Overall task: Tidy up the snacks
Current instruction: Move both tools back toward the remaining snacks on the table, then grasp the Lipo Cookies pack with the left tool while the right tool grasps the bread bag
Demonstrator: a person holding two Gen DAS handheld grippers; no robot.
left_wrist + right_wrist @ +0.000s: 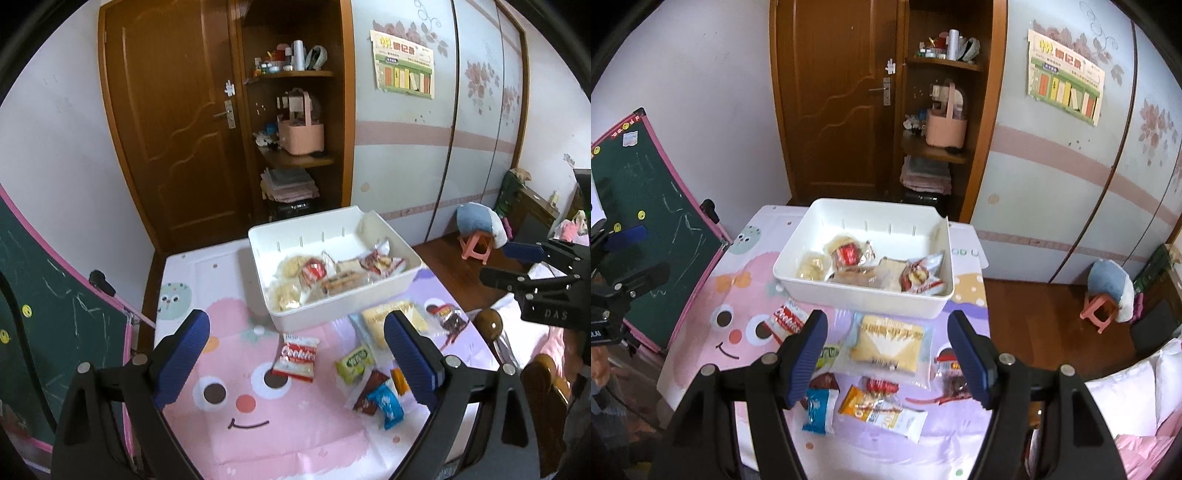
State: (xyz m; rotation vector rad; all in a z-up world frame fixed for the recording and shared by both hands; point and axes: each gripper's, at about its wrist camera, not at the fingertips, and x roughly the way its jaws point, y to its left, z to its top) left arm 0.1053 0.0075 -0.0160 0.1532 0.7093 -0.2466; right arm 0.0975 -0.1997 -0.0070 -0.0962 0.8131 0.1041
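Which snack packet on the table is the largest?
The pale yellow square packet, lying just in front of the white bin. It is far wider than the red Cookies packet or the blue packet.

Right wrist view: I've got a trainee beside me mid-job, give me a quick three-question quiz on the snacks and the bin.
1. True or false: the white bin already holds several snack packets.
2. The right gripper hangs above which packet? A) the large pale yellow packet B) the blue packet C) the red Cookies packet
3. Fill in: both the right gripper and the left gripper are ____ and hold nothing.

Key: 1 true; 2 A; 3 open.
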